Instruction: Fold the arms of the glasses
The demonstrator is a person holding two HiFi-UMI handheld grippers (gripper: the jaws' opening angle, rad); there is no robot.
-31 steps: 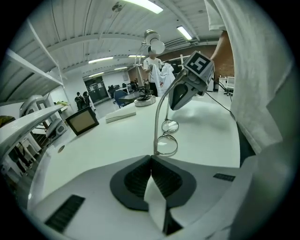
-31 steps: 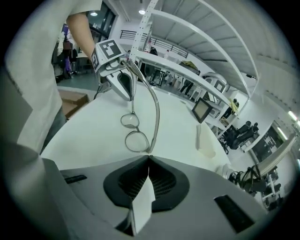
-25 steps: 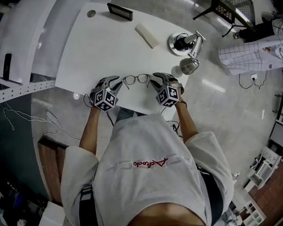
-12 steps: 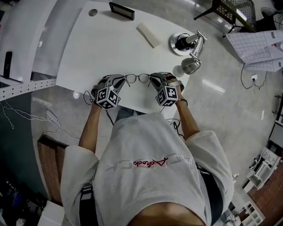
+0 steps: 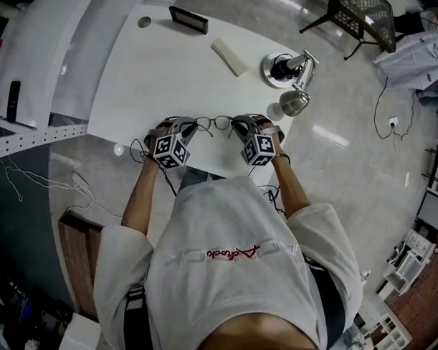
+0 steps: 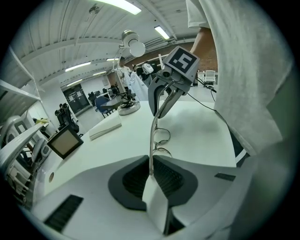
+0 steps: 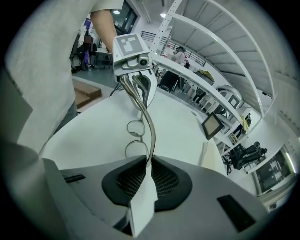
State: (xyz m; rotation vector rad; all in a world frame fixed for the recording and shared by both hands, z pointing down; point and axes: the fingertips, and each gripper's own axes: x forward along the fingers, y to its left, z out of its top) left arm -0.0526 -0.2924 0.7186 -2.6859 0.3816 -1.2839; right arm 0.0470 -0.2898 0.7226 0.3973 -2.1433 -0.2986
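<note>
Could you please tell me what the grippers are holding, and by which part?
Thin round-lensed metal glasses: the left gripper and right gripper, jaws just closed, each pinch one arm's tip.

Head view overhead; 2 gripper views share glasses [image 5: 212, 122] close-up.

A short line of red script [image 5: 232, 253] is running across the person's white shirt [image 5: 227, 213], behind both hand-held grippers, upside down and too small to read. The marker cubes on the left hand-held gripper [image 5: 189, 127] and the right hand-held gripper [image 5: 237, 125] are showing only black-and-white square patterns.
</note>
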